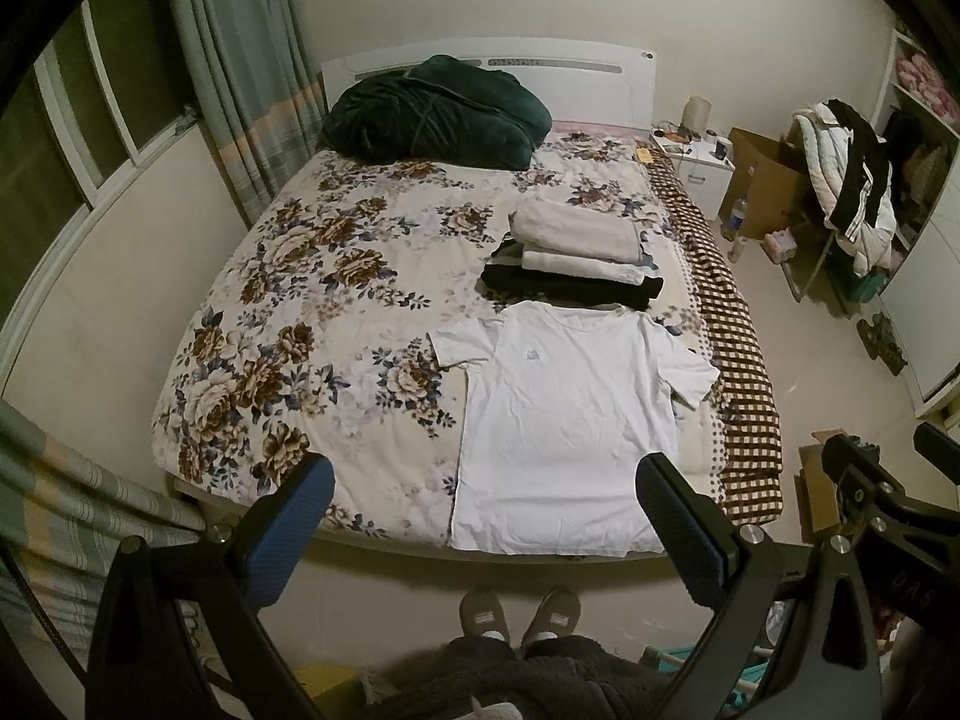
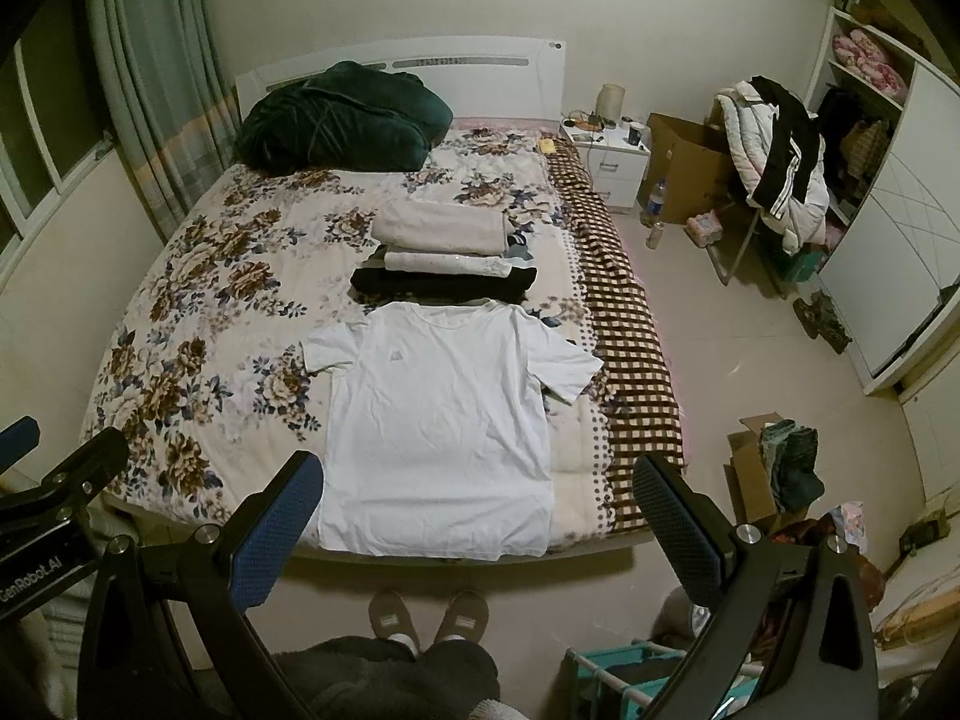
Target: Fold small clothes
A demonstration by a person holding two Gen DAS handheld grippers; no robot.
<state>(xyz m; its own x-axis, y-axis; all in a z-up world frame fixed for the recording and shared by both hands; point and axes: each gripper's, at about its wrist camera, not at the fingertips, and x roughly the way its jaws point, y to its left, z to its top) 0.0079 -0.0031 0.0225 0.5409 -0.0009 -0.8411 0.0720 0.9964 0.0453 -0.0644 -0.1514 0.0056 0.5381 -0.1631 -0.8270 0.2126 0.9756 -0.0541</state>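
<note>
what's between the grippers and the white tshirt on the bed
Nothing visible. The white t-shirt lies flat and uncovered at the bed's near edge, with the open left gripper and right gripper above it.

Both views are lit dimly and evenly by warm indoor light with a yellow-green cast; no lamp is seen, and the window (image 1: 72, 138) at far left is dark; soft shadow is thrown under the near edge of the bed (image 2: 180, 276) and beneath the chair (image 2: 774, 180) at right; the white T-shirt (image 2: 438, 420) is rendered brightest, without glare; straight lines are bowed strongly toward the rims, where black vignetting is seen; fine detail is smeared by noise, and the near fingers (image 1: 288, 522) are slightly soft
</note>
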